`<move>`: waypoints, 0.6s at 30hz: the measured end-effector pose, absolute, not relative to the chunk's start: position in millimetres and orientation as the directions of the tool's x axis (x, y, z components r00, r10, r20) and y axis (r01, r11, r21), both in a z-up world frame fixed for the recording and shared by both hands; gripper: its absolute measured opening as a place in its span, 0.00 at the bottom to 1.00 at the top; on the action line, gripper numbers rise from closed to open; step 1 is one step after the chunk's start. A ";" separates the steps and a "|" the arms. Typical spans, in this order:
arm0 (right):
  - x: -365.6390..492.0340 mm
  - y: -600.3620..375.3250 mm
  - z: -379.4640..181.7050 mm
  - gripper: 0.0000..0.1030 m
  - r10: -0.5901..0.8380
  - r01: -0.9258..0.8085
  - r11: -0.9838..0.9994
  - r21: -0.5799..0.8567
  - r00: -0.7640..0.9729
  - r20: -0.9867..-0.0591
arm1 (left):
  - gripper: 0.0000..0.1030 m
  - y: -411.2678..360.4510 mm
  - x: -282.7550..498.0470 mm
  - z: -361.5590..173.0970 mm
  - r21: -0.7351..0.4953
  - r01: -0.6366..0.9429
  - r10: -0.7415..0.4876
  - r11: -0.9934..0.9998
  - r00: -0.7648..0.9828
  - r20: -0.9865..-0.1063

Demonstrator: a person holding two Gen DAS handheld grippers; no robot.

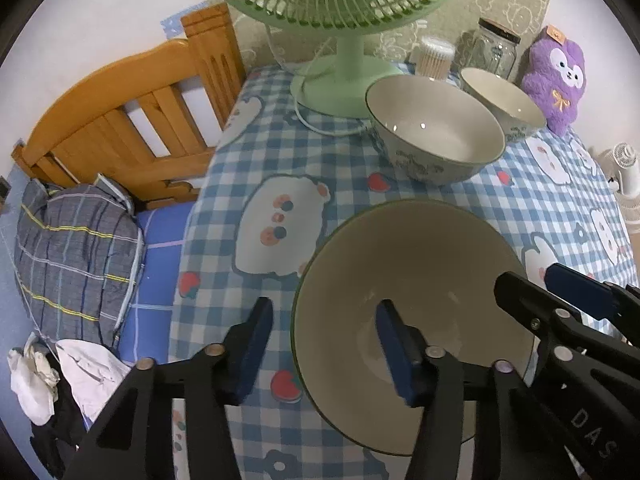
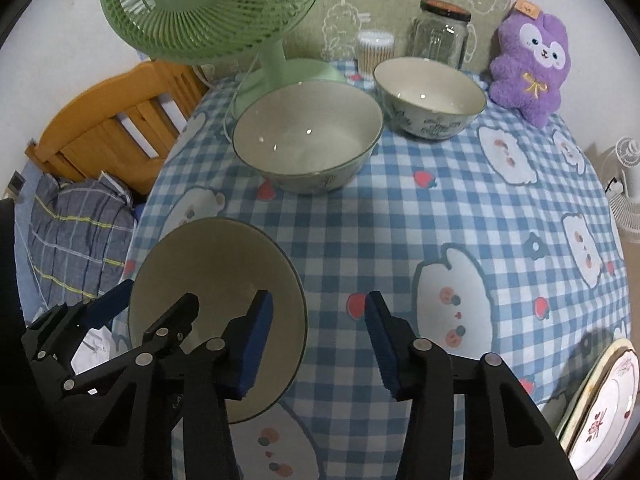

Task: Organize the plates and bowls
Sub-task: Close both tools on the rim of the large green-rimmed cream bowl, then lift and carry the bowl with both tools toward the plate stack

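Left wrist view looks down along the left tongs (image 1: 324,344), whose blue-padded fingers stand on both sides of the left rim of the nearest bowl (image 1: 412,280), one pad outside and one inside; a gap shows at each pad, so the jaws are open and grip nothing. In the right wrist view the right tongs (image 2: 318,340) do the same at the opposite rim of that bowl (image 2: 216,280), with the left pad inside the bowl and the right pad over the cloth, also apart from the rim and open. Each tongs appears in the other camera at the edge of the bowl. This bowl is wide, smooth and cream inside, with a thin dark green rim, and it stands at the near left part of the tabletop (image 2: 400,220), which carries a blue and white checked cloth with printed animals and strawberries. Behind it stands a second bowl (image 2: 308,136) with a blue pattern outside, and a smaller third bowl (image 2: 430,96) beside it. A green fan (image 2: 212,4) stands just behind the second bowl. Farther back are a box of cotton swabs (image 2: 374,54), a glass jar (image 2: 440,34) and a purple plush toy (image 2: 528,60). Stacked plates (image 2: 600,400) with a red flower print lie at the near right edge. A wooden bed frame (image 1: 120,116) stands to the left.
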State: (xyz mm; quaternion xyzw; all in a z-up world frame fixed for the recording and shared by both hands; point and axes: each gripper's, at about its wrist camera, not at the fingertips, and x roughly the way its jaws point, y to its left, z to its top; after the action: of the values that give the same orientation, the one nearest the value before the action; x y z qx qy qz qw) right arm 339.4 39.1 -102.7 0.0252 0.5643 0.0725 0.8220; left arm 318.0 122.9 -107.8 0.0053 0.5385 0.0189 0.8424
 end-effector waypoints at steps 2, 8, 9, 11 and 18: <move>340.3 41.5 -107.2 0.46 0.146 -0.090 0.988 0.122 0.342 -0.928 | 0.45 122.7 319.0 -111.7 0.030 -0.015 0.033 0.999 0.412 -0.910; 342.3 49.0 -118.6 0.38 0.141 -0.093 0.989 0.118 0.310 -0.940 | 0.34 123.7 321.3 -121.0 0.027 0.016 0.019 1.000 0.392 -0.920; 342.4 50.0 -119.9 0.37 0.141 -0.093 0.989 0.118 0.307 -0.941 | 0.33 123.6 321.4 -122.1 0.021 0.021 0.011 1.000 0.391 -0.921; 342.8 52.7 -123.4 0.35 0.144 -0.093 0.988 0.121 0.300 -0.943 | 0.31 124.4 321.2 -124.4 0.006 0.027 -0.004 1.000 0.385 -0.923; 344.0 60.7 -131.4 0.24 0.140 -0.099 0.988 0.116 0.281 -0.949 | 0.22 125.9 318.7 -130.5 -0.020 0.044 -0.035 0.999 0.381 -0.924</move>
State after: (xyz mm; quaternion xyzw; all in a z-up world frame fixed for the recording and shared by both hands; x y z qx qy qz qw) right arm 344.0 60.7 -131.4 0.0173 0.5947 0.0747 0.8003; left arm 318.7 125.9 -130.5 0.0039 0.5558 -0.0237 0.8310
